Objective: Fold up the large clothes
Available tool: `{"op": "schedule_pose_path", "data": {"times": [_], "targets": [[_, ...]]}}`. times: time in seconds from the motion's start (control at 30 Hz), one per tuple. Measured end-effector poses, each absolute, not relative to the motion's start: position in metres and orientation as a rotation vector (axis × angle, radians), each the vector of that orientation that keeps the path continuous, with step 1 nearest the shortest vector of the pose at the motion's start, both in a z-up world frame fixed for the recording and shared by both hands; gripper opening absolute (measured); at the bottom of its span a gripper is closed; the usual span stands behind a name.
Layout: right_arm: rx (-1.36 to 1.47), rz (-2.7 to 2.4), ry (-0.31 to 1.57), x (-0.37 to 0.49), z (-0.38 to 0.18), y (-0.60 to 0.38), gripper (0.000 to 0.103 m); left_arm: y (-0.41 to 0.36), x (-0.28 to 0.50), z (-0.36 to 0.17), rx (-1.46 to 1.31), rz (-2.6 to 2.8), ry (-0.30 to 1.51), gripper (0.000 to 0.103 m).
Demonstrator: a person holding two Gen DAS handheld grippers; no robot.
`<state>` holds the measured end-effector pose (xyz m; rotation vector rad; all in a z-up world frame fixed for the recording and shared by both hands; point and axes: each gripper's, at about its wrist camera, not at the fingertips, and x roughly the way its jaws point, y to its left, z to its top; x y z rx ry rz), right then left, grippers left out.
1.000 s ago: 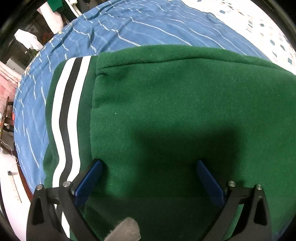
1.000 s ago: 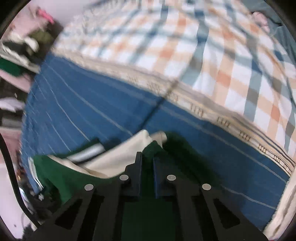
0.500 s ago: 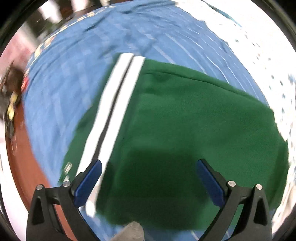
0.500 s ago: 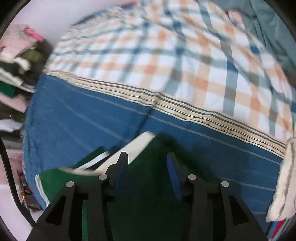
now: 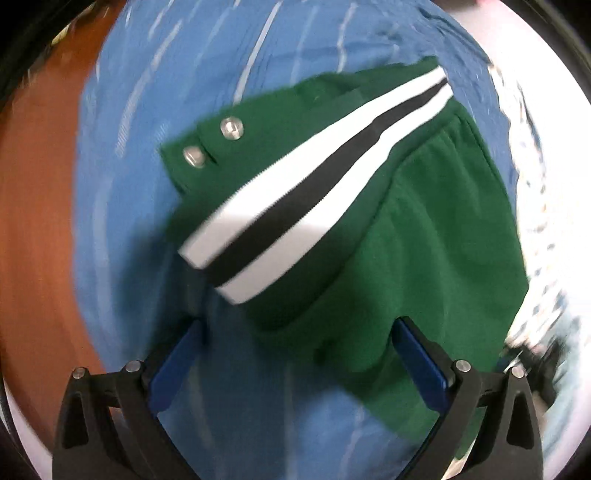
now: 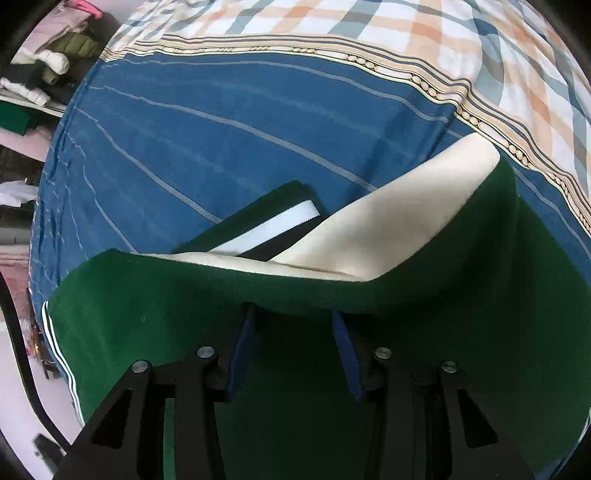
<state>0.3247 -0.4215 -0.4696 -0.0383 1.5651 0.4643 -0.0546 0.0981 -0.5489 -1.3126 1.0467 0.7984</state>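
A green jacket (image 5: 424,229) with a white-and-black striped hem band (image 5: 314,184) and two metal snaps (image 5: 232,129) lies folded on a blue striped bedsheet (image 5: 147,110). My left gripper (image 5: 295,354) is open and empty, above the jacket's near edge. In the right wrist view the jacket (image 6: 184,314) drapes over my right gripper (image 6: 293,332); its cream lining (image 6: 388,229) and the striped band (image 6: 273,229) show beyond. The jaws stand apart with a fold of green cloth lying over the fingertips.
A plaid quilt (image 6: 406,33) covers the far part of the bed. Piled clothes (image 6: 55,62) sit on shelves at the left. A brown wooden bed edge (image 5: 33,221) runs along the left in the left wrist view.
My left gripper has swung back and left, off the jacket, and the striped band now lies in the middle. My right gripper has opened from shut, and the cloth now drapes over it.
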Motion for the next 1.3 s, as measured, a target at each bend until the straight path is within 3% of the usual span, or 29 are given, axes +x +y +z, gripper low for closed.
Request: {"op": "schedule_pose_path", "data": {"times": [0.13,0.2,0.27,0.37,0.67,0.87,1.03,1.1,1.17,1.23,1.3], "targets": [[0.003,0.498,1.602,0.319,-0.453,-0.436,0.045,0.116,-0.044,-0.555,-1.356,0.884,0.918,0.1],[0.062,0.522,1.627,0.312,-0.445,-0.448,0.046,0.132,-0.041,-0.551,-1.355,0.938,0.876,0.075],[0.098,0.528,1.632,0.301,-0.435,-0.458,0.055,0.144,-0.037,-0.547,-1.345,0.93,0.875,0.05],[0.146,0.535,1.635,0.278,-0.425,-0.468,0.056,0.153,-0.018,-0.535,-1.218,0.883,0.902,0.034],[0.032,0.686,1.661,0.227,-0.414,-0.398,0.056,0.199,0.0,-0.53,-1.147,0.727,0.852,0.031],[-0.218,0.568,1.645,0.228,-0.46,-0.342,0.059,0.2,-0.018,-0.563,-1.273,0.655,0.815,0.058],[-0.289,0.523,1.687,0.222,-0.454,-0.333,0.061,0.196,-0.004,-0.559,-1.227,0.692,0.795,0.061],[-0.234,0.545,1.689,0.219,-0.439,-0.341,0.056,0.197,0.003,-0.553,-1.18,0.723,0.803,0.056],[-0.141,0.586,1.675,0.215,-0.42,-0.353,0.021,0.199,0.011,-0.546,-1.125,0.735,0.812,0.039],[-0.133,0.583,1.658,0.208,-0.41,-0.359,0.015,0.2,0.019,-0.537,-1.059,0.728,0.82,0.032],[-0.134,0.567,1.677,0.203,-0.42,-0.361,0.014,0.199,0.026,-0.528,-0.993,0.727,0.827,0.029]]}}
